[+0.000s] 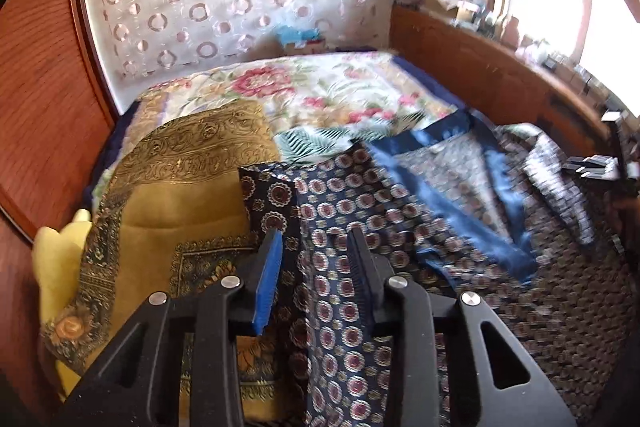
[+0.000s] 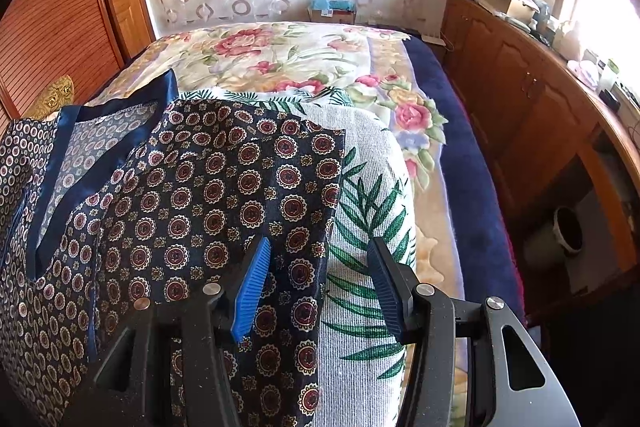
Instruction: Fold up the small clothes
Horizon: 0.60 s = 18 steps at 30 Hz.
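A navy shirt [image 1: 400, 219] with a round medallion print and a blue satin neck trim lies spread on the bed. My left gripper [image 1: 314, 233] hangs over its left edge, where a narrow flap of the fabric rises between the blue-padded fingers [image 1: 266, 279]. A gap shows on both sides of it, so the pads do not press. In the right wrist view the shirt [image 2: 200, 179] lies on a white cloth with green leaves [image 2: 368, 187]. My right gripper [image 2: 319, 242] stands open astride the shirt's right edge, one finger over the shirt and one over the leaf cloth.
A floral bedspread [image 2: 280, 55] covers the bed. A gold patterned cloth [image 1: 180, 195] and a yellow soft thing [image 1: 60, 255] lie left of the shirt. A wooden cabinet [image 2: 520, 99] runs along the right, with a pot [image 2: 564, 231] on the floor; a wooden wardrobe [image 1: 40, 87] stands on the left.
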Each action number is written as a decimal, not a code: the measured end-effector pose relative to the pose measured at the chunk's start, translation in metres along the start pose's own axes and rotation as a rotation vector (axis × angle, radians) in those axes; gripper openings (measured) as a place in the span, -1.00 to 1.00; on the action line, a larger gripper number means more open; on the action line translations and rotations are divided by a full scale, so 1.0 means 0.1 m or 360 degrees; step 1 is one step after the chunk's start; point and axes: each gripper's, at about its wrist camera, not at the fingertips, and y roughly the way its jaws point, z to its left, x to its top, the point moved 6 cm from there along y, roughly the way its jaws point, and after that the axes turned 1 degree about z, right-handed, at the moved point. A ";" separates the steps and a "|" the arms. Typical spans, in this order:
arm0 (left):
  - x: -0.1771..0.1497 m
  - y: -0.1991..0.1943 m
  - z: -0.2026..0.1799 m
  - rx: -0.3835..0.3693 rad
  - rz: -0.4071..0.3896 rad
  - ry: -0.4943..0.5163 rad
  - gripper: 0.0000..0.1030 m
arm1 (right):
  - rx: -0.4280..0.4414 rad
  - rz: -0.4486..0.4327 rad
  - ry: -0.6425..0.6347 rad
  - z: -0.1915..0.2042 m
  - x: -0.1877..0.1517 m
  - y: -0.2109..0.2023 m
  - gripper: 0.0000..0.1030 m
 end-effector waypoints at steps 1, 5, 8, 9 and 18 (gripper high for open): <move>0.00 0.04 0.00 0.0027 0.0022 0.0013 -0.32 | 0.0003 -0.0005 0.0005 0.00 0.00 0.00 0.02; -0.01 0.20 0.09 0.0118 0.0100 0.0030 -0.32 | -0.0005 -0.0027 0.0004 0.01 -0.02 0.00 0.02; -0.03 0.24 0.14 0.0173 0.0108 0.0062 -0.51 | -0.0006 -0.0045 0.0004 0.01 -0.03 0.00 0.02; -0.03 0.24 0.15 0.0181 0.0107 0.0071 -0.74 | -0.0005 -0.0053 0.0002 0.01 -0.03 0.00 0.02; 0.07 -0.10 0.41 0.0139 -0.0090 -0.0110 -0.94 | -0.0002 -0.0072 0.0001 0.01 -0.06 0.00 0.02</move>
